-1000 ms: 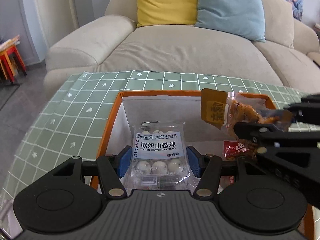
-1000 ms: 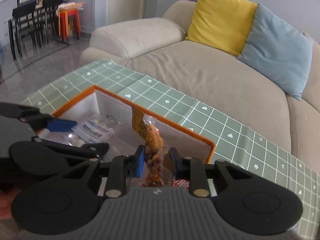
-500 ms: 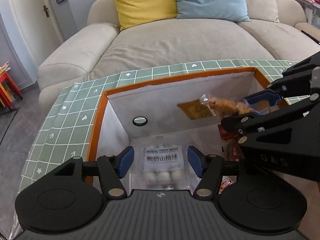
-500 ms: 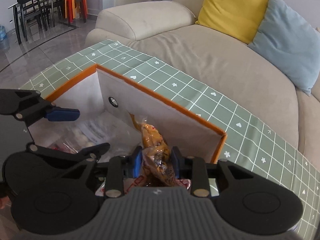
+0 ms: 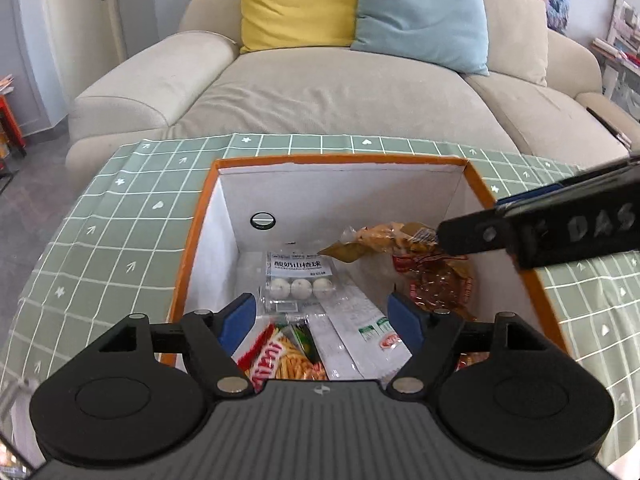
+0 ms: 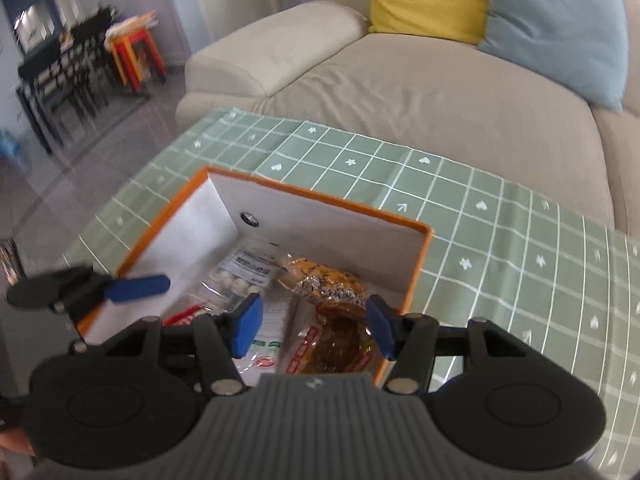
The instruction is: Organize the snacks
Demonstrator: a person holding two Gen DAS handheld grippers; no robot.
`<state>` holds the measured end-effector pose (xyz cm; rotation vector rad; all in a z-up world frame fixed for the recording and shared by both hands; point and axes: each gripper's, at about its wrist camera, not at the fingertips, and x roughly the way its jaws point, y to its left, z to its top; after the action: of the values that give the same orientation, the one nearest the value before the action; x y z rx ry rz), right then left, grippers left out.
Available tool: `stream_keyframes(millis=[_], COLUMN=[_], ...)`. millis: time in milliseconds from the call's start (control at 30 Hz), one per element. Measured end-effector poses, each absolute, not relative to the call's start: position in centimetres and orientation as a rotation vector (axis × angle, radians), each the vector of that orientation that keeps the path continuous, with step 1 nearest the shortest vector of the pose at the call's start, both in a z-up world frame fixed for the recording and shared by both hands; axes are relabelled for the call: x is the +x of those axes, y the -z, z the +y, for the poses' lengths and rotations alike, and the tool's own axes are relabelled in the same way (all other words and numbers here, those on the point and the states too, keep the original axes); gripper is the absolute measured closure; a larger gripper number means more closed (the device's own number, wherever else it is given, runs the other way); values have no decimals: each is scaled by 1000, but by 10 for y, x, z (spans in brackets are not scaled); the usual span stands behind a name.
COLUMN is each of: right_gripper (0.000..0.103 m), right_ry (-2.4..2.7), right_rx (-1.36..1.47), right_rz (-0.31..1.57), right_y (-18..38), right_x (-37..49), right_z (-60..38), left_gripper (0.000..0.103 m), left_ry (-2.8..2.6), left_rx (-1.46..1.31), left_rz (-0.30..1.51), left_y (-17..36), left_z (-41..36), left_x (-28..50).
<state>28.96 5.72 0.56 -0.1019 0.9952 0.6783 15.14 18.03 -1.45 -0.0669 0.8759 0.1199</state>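
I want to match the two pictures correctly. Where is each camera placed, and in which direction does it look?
Left wrist: on the left hand-held gripper, above the orange-rimmed white box, facing the beige sofa; its open blue-padded fingers show, and the right one's black finger.
Right wrist: on the right hand-held gripper, looking down and left into the box; own fingers open.
Shared: box, yogurt hawthorn ball packet, sofa.

Both wrist cameras sit close above the orange-rimmed box, looking steeply down past their own fingers toward the sofa. The right wrist view stands further right, angled leftward. Both share the box interior, green checked surface and cushions.
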Motion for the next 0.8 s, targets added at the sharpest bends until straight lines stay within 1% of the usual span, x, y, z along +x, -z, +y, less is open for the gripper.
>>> stream_keyframes(millis=[100, 167, 233, 333, 400, 467, 500, 567, 700, 800], right_gripper=[45, 41, 39, 33, 31, 26, 26, 21, 18, 17], right_ry=[-656, -638, -616, -576, -561, -548, -542, -528, -491, -458], right_rx=[-13, 38, 70, 102, 122, 135, 138, 141, 119, 107], right_rz=[988, 971, 949, 908, 873, 835, 813, 773, 691, 666], right_y=[-18, -29, -38, -54, -65, -74, -79, -86, -95, -93], right_x=[284, 275, 266, 246, 229, 211, 201, 181, 138, 115], right_z=[37, 21, 6, -15, -31, -47, -55, -69, -91, -102], left_gripper=[15, 15, 15, 14, 14, 14, 14, 14, 14, 14], left_ry=[-132, -140, -150, -171, -185, -194, -198, -192, -132, -109], left_rx=[-94, -104, -102, -86, -67, -54, -52, -62, -76, -79], left_rz=[851, 831, 800, 751, 713, 694, 688, 686, 695, 729], left_y=[0, -11, -23, -41, -51, -59, -62, -68, -73, -71], left_z=[176, 170, 161, 147, 137, 129, 125, 118, 102, 91], left_x=[142, 135, 125, 111, 99, 88, 83, 74, 59, 52])
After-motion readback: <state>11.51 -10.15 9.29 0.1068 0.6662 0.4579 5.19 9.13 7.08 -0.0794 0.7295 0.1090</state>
